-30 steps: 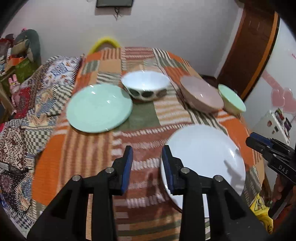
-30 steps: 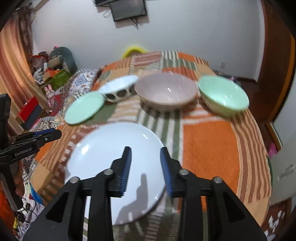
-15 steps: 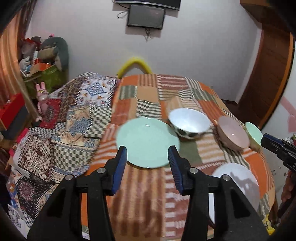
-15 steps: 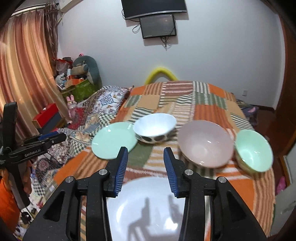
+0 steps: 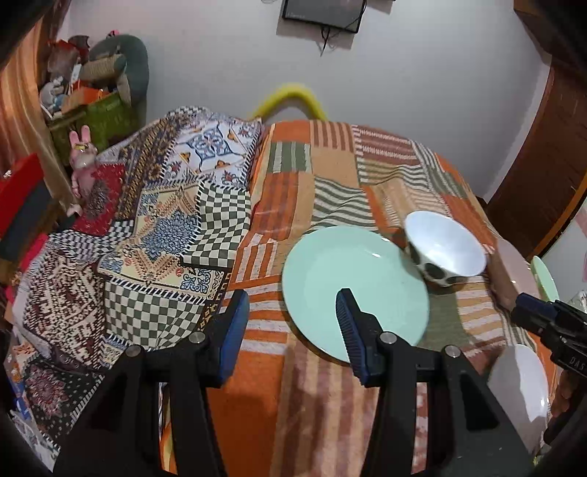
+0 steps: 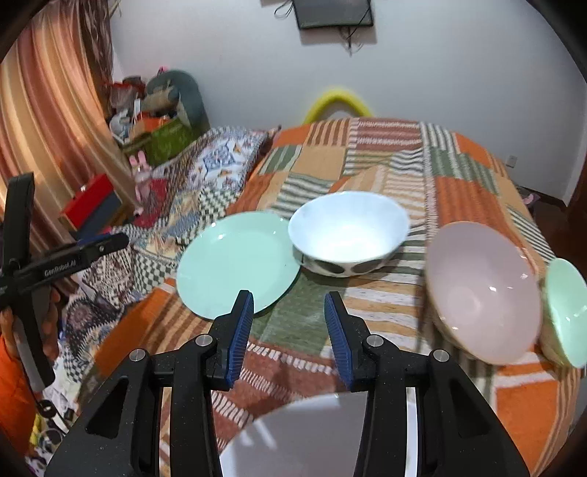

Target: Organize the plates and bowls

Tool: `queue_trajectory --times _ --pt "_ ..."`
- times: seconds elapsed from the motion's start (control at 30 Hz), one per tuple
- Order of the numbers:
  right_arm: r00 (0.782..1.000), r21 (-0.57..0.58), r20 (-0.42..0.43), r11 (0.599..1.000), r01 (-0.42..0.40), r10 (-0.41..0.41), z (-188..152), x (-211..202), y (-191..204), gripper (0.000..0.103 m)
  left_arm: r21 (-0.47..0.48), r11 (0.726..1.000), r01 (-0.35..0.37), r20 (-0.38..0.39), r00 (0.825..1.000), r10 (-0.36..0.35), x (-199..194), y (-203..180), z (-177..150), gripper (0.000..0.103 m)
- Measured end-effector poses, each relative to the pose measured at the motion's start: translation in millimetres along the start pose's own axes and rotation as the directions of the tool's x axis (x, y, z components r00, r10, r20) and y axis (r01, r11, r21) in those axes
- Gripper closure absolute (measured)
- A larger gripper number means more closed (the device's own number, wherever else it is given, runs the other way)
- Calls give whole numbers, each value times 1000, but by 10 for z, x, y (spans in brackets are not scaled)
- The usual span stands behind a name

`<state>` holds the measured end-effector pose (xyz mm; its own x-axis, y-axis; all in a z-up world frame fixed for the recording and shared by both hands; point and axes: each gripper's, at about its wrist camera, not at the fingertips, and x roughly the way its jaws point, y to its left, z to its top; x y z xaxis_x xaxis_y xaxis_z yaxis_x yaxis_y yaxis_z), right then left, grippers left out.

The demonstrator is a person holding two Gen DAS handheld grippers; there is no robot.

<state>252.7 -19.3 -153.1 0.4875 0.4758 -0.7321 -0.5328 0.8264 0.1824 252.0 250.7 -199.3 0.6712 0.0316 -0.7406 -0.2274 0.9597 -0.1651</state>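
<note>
The mint-green plate point(image 6: 238, 266) lies flat on a bed point(image 6: 466, 176) covered with an orange, green and cream patchwork blanket point(image 6: 385, 146), and serves as the landmark here. Just to its right, rim almost touching it, stands the white bowl point(image 6: 348, 231) with dark spots on its outside. Further right of the plate sit the pink bowl point(image 6: 480, 290) and, at the far right edge, the small green bowl point(image 6: 567, 312), the two close together. Nearer the camera than the green plate lies the white plate point(image 6: 315, 436), partly cut off by the frame.

The left hand-held gripper point(image 5: 290, 330) hovers over the near left rim of the green plate; its jaws are opening, with nothing between the blue pads point(image 5: 234, 330). The right hand-held gripper point(image 6: 288, 330) hangs released between the green plate and the white plate, jaws apart and gripping nothing.

Left of the plate a second quilt point(image 5: 165, 227) with checks and blue-and-white motifs drapes over the bed's side. Beyond it a pink toy rabbit point(image 5: 82, 161), a red box point(image 5: 18, 183) and a green box point(image 5: 99, 121) heaped with soft things stand by an orange curtain point(image 6: 55, 110). Behind the plate rises a white wall point(image 6: 440, 55) with a dark screen point(image 6: 334, 14) and a yellow curved object point(image 6: 337, 101) at the bed's far end. A brown wooden door point(image 5: 550, 165) stands to the right.
</note>
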Motion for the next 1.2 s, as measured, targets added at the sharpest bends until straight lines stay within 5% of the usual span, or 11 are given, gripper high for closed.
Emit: queue_trajectory --times 0.37,0.67,0.83,0.97,1.2 --pt "992 -36 -126 999 -29 24 133 616 77 67 -16 997 77 -71 994 -78 750 209 29 70" --pt "974 0 -228 1000 -10 10 151 1015 52 84 -5 995 101 -100 990 -101 1159 254 55 80" --pt "964 12 -265 1000 -7 10 132 1170 57 84 -22 989 144 -97 984 -146 1203 299 71 81" --pt "964 37 -265 999 -3 13 143 1208 44 82 -31 983 181 -117 976 -183 1246 287 85 90" --pt "962 53 -272 999 0 15 133 1193 29 83 -7 986 167 -142 976 -166 1287 204 126 91"
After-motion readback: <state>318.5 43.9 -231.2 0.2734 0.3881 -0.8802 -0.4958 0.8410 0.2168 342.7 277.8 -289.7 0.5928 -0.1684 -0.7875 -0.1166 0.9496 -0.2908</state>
